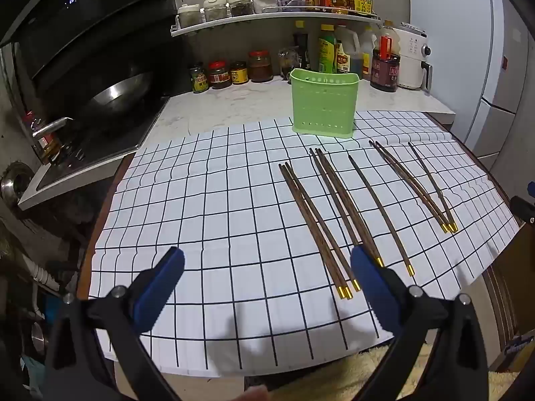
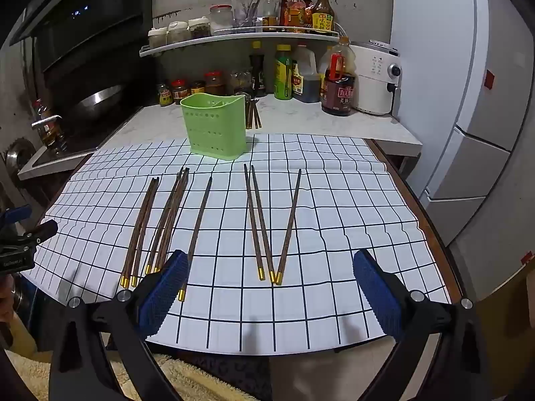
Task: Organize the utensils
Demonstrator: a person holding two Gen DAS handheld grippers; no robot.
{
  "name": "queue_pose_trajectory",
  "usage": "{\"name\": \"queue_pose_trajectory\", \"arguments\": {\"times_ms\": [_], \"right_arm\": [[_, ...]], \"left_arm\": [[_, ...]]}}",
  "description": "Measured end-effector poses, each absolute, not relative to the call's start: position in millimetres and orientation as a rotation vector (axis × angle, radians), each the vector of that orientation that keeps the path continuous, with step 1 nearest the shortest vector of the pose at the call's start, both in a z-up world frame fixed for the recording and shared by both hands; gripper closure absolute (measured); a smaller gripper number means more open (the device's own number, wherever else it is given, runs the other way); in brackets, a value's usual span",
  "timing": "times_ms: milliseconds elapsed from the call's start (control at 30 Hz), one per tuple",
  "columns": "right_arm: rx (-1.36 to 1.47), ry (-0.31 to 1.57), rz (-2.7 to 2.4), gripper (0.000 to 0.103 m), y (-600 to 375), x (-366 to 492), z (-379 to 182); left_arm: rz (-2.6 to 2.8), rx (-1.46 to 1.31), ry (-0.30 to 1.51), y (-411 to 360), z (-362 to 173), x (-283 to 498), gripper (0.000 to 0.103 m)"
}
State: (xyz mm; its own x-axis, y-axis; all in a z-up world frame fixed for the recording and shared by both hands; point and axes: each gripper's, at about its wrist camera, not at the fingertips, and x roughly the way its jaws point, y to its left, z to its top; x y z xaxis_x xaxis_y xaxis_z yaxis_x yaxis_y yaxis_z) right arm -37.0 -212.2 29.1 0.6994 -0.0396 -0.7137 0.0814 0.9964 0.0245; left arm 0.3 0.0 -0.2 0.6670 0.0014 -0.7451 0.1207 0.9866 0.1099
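Hovering over a kitchen table, two hand-held grippers wait with nothing yet picked up. The left gripper (image 1: 267, 267) stands with its jaws spread wide and empty above the near edge of the checked cloth (image 1: 200, 200); the right gripper (image 2: 271, 270) is likewise wide and empty.

Eight wooden chopsticks (image 2: 264, 220) with gold-capped ends lie flat on the cloth in loose groups, tips pointing away toward a green holder (image 2: 215, 127). The holder stands upright at the far edge of the cloth, apart from every chopstick; from these views it appears empty inside, though its depth is partly hidden.

Judging by this, the sorting has not begun and the first pick is in hand. The next move likely calls for lowering one gripper onto a pair near its capped end, closing narrowly across the thin shafts, then tipping them upright to drop into the holder.
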Motion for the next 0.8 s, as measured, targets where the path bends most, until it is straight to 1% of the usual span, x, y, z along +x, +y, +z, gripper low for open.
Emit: {"name": "queue_pose_trajectory", "arguments": {"times_ms": [800], "right_arm": [[0.052, 0.788, -0.068, 0.006, -214.5, -33.2, 26.0]], "left_arm": [[-0.065, 0.14, 0.831, 1.3, -1.5, 1.7, 0.006]]}}
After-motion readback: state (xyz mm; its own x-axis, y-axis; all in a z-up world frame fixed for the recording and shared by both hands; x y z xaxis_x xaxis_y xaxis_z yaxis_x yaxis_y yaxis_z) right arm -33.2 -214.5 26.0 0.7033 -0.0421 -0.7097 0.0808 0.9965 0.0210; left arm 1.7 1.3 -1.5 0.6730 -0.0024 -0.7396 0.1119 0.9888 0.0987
